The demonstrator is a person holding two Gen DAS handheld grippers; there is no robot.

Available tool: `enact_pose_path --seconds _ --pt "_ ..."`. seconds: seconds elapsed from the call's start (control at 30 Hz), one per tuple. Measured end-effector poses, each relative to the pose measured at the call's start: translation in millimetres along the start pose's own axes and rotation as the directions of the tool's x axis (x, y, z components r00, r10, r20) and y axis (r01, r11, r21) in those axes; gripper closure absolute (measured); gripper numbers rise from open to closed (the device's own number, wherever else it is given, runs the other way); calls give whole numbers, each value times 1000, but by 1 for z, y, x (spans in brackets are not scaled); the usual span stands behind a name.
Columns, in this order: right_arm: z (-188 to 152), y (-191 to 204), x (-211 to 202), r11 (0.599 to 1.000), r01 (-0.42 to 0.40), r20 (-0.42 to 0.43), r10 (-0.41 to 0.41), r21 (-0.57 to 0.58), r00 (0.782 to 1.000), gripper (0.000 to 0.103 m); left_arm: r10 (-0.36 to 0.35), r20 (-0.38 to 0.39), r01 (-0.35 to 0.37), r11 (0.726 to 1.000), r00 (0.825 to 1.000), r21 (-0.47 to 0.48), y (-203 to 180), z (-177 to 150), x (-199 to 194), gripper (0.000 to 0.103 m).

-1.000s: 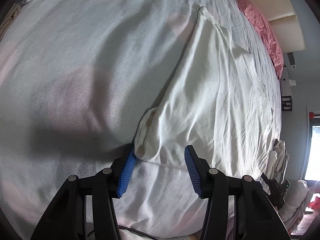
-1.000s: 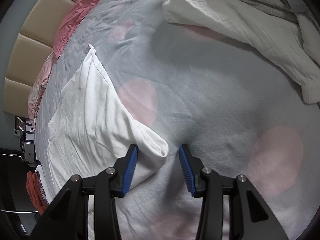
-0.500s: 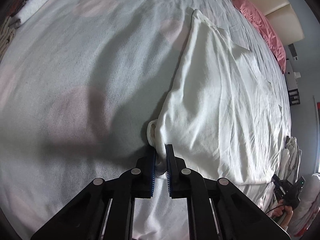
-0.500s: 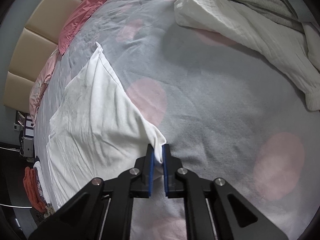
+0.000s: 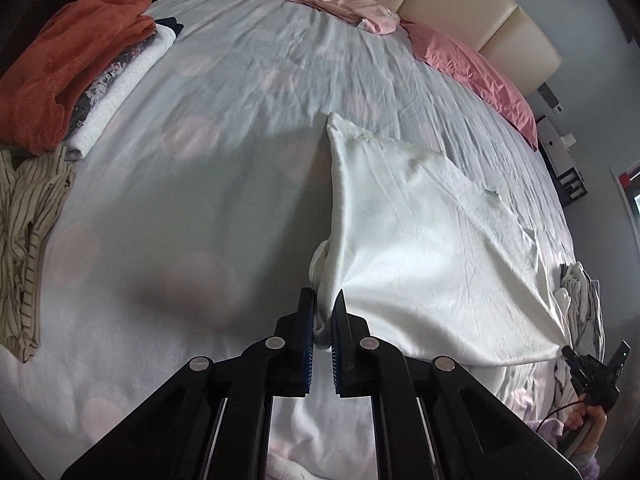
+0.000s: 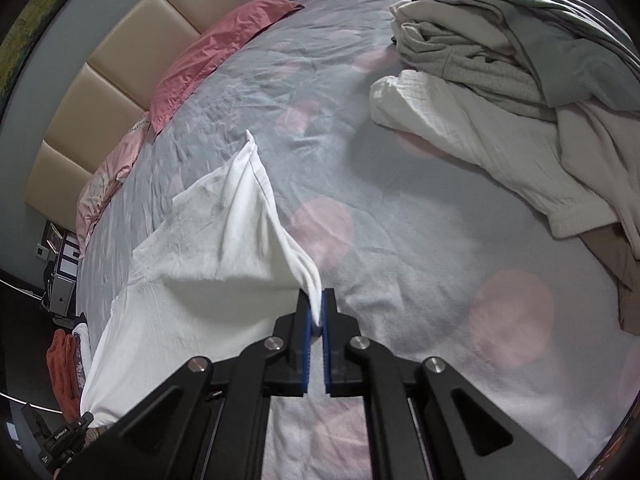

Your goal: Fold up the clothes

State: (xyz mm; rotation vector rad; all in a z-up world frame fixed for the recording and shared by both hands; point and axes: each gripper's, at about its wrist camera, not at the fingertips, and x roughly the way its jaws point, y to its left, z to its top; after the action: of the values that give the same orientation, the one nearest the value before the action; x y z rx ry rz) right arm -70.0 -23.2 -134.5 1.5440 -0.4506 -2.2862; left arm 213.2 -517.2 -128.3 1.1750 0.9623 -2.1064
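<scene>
A white garment [image 5: 420, 248] lies on the grey bed sheet [image 5: 200, 200] with its near edge lifted into a taut line. My left gripper [image 5: 324, 302] is shut on its near left corner, cloth bunched between the blue pads. The far corner of that edge stretches to the black right gripper [image 5: 568, 352] at the lower right, held by a hand. In the right wrist view my right gripper [image 6: 317, 302] is shut on a corner of the white garment [image 6: 224, 240]. The cloth runs down left to the left gripper [image 6: 80, 420].
A folded pile topped by an orange towel [image 5: 60, 80] and a striped garment [image 5: 28, 240] lie at the bed's left. Pink pillows [image 5: 472, 64] rest against the beige headboard [image 5: 460, 4]. A heap of grey and white clothes [image 6: 500, 80] covers the bed's right side.
Both grippers went from open around the garment's near corners to shut on them. Both then rose, lifting the near edge off the sheet and pulling it taut.
</scene>
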Motion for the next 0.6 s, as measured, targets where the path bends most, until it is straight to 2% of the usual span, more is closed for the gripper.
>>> enact_pose_path --seconds 0.1,0.17,0.3,0.43,0.6 --pt "-10 -8 -15 999 14 3 -14 42 1000 99 6 -43 -7 1000 999 -3 35 -35 -57 95" --pt "-18 -17 -22 997 19 -10 -18 79 1000 99 21 -74 -21 1000 997 -7 46 -40 -64 95" --pt "-30 -28 -23 992 23 -62 -16 127 998 99 55 -129 -59 998 990 -28 63 -47 -63 95" --pt "-34 -29 -12 990 79 -99 -68 115 993 99 101 -187 -109 993 977 -34 72 -47 -42 95" --pt "-36 -28 5 986 135 -156 -119 97 981 98 119 -256 -142 987 959 -74 83 -50 -17 94"
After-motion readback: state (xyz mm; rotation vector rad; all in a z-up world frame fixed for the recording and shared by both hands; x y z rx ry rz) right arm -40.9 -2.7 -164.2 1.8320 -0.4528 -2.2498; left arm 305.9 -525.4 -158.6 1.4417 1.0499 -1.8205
